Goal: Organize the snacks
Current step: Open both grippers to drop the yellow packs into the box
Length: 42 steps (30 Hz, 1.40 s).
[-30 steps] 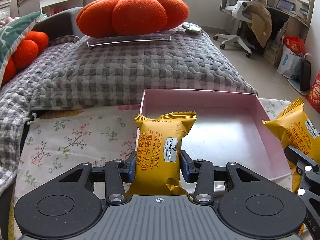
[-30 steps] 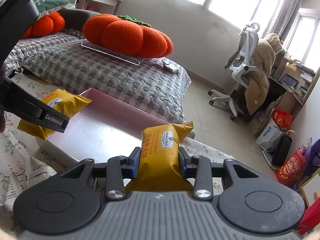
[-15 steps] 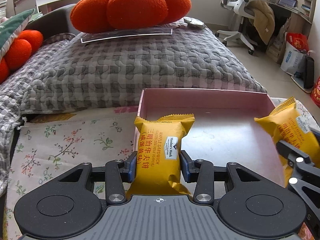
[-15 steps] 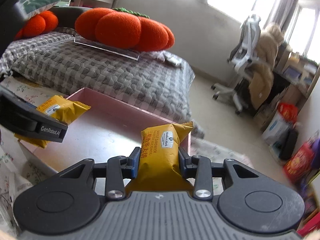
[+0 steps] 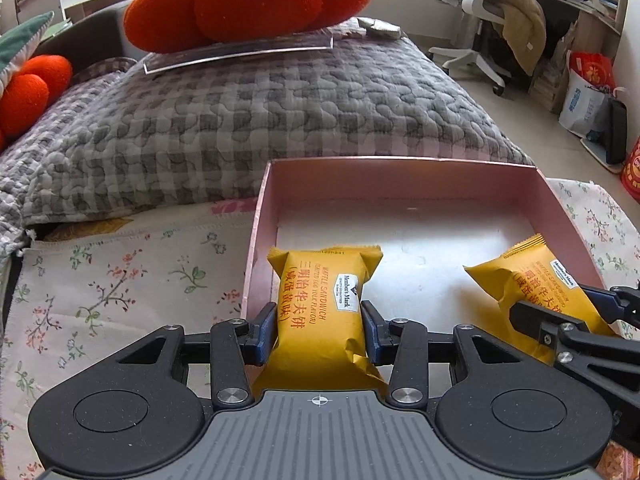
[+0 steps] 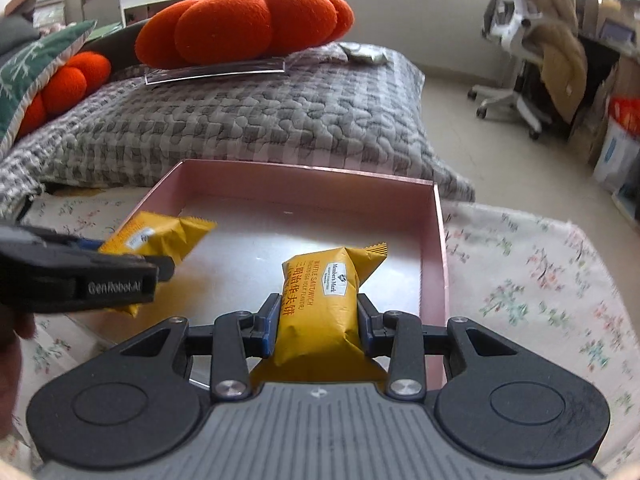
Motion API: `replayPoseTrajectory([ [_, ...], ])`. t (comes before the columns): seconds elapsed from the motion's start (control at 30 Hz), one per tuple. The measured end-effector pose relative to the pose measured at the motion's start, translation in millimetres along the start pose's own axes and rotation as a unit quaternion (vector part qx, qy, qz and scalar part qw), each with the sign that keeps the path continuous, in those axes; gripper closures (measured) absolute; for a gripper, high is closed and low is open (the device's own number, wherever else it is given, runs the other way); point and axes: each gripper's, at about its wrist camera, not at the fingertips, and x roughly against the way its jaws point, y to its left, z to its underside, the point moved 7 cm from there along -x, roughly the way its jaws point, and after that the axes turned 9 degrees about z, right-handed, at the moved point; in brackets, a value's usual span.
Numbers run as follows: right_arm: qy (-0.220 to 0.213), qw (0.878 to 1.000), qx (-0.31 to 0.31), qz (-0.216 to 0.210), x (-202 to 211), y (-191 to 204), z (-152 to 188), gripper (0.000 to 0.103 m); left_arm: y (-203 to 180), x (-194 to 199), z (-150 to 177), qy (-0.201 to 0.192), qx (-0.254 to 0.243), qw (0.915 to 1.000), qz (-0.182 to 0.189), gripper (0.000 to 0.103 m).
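Note:
A shallow pink box [image 5: 400, 176] [image 6: 304, 178] lies on a floral cloth [image 5: 104, 280], its floor bare. My left gripper [image 5: 319, 330] is shut on a yellow waffle-sandwich snack pack [image 5: 320, 304], held over the box's near left corner. My right gripper [image 6: 316, 328] is shut on a second yellow snack pack [image 6: 320, 300] over the box's near right part. Each view also shows the other gripper: the right gripper [image 5: 564, 308] with its pack [image 5: 532, 276] at the right edge, the left gripper [image 6: 120, 256] with its pack [image 6: 160, 236] at the left.
Behind the box lies a grey checked quilt [image 5: 260, 116] with a large orange pumpkin cushion [image 5: 248, 0] on a clear sheet. A white office chair [image 6: 516, 40] and bags [image 5: 588, 96] stand on the floor at the right. Floral cloth [image 6: 528, 280] extends right of the box.
Both grippers have come closer to the box and lower, each still gripping its pack. The right gripper has rolled level and its pack now hangs over the box's inside.

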Motion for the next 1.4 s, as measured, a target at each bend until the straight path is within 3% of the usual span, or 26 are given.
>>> replayPoseTrajectory([
  [0.17, 0.019, 0.999, -0.027, -0.014, -5, -5, 1, 0.068, -1, -2, 2, 0.003, -0.002, 1.0, -0.003, 0.062],
  [0.8, 0.024, 0.999, -0.041, -0.01, -4, -10, 0, 0.06, 0, 2, -1, 0.0, -0.001, 1.0, -0.003, 0.06],
  [1.0, 0.008, 1.0, -0.024, 0.009, 4, -12, -5, 0.045, -4, 9, -3, -0.003, -0.012, 0.9998, -0.015, 0.059],
  [1.07, -0.001, 1.0, -0.016, 0.02, 10, -13, -7, 0.036, -3, 14, -4, -0.007, -0.016, 0.9996, -0.021, 0.059],
  [1.4, -0.049, 0.994, 0.058, 0.073, 51, 3, -9, 0.02, 7, 57, 11, -0.016, -0.012, 0.9986, -0.048, 0.055],
])
